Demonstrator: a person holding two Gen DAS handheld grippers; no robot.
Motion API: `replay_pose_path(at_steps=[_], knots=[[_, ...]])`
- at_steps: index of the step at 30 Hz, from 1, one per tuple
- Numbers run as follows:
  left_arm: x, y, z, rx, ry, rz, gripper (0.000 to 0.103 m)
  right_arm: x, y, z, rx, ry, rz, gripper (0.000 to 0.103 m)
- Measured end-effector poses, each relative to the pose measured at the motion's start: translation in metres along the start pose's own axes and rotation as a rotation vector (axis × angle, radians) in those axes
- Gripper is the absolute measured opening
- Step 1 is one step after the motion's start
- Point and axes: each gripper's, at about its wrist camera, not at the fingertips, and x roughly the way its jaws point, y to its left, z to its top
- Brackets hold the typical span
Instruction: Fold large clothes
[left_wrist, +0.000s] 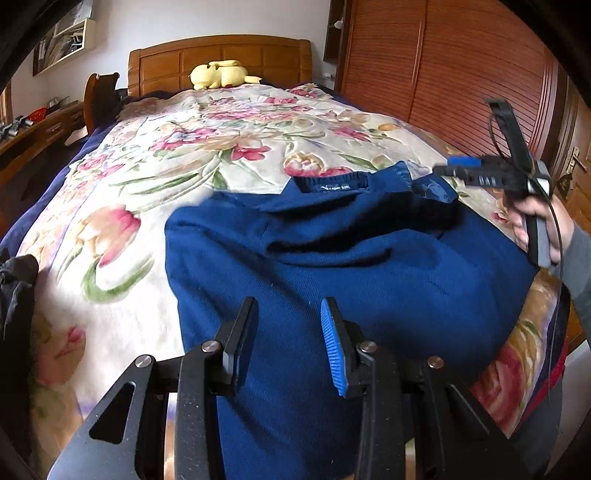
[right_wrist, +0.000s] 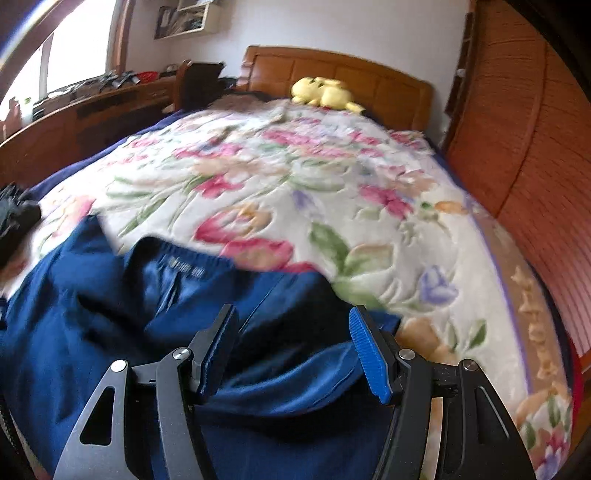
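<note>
With both the left gripper (left_wrist: 288, 343) and right gripper (right_wrist: 295, 354) hovering, jaws apart and empty, over the soft, limp blue garment (left_wrist: 332, 266) at the bed's (left_wrist: 155, 155) near end, we would pinch its far waistband corners.

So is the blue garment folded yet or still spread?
Spread, not neatly folded: the blue garment lies rumpled across the floral blanket, waistband and label exposed.

Both wrist views bedward, overlapping.
</note>
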Motion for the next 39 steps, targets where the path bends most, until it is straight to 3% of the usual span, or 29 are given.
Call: replay_pose_path(at_steps=[4, 10, 17, 23, 25, 27, 29, 34, 37, 39], knots=[[0.001, 0.0, -0.002, -0.006, 0.002, -0.006, 0.036, -0.005, 0.005, -0.003, -0.024, 0.018, 0.091, 0.064], [-0.001, -0.001, -0.015, -0.019, 0.015, -0.014, 0.036, -0.019, 0.042, 0.008, -0.117, 0.02, 0.244, 0.064], [-0.009, 0.004, -0.024, -0.038, 0.013, -0.018, 0.036, 0.016, 0.098, 0.037, -0.252, 0.073, 0.279, 0.064], [-0.014, 0.01, -0.032, -0.048, 0.009, -0.022, 0.036, 0.06, 0.126, 0.06, -0.35, 0.154, 0.203, 0.055], [-0.015, 0.011, -0.034, -0.051, 0.006, -0.023, 0.036, 0.073, 0.118, 0.071, -0.349, 0.152, 0.097, 0.05], [-0.016, 0.011, -0.038, -0.052, 0.004, -0.025, 0.036, 0.081, 0.095, 0.087, -0.263, 0.127, -0.026, 0.047], [-0.017, 0.011, -0.04, -0.053, 0.002, -0.032, 0.036, 0.077, 0.069, 0.097, -0.162, 0.091, -0.038, 0.047], [-0.02, 0.009, -0.041, -0.052, -0.003, -0.04, 0.036, 0.051, 0.042, 0.094, -0.124, 0.065, 0.102, 0.047], [-0.019, 0.007, -0.042, -0.049, -0.006, -0.038, 0.036, 0.039, 0.037, 0.079, -0.135, 0.091, 0.231, 0.047], [-0.017, 0.006, -0.043, -0.043, -0.002, -0.032, 0.036, 0.034, 0.039, 0.069, -0.167, 0.105, 0.269, 0.047]])
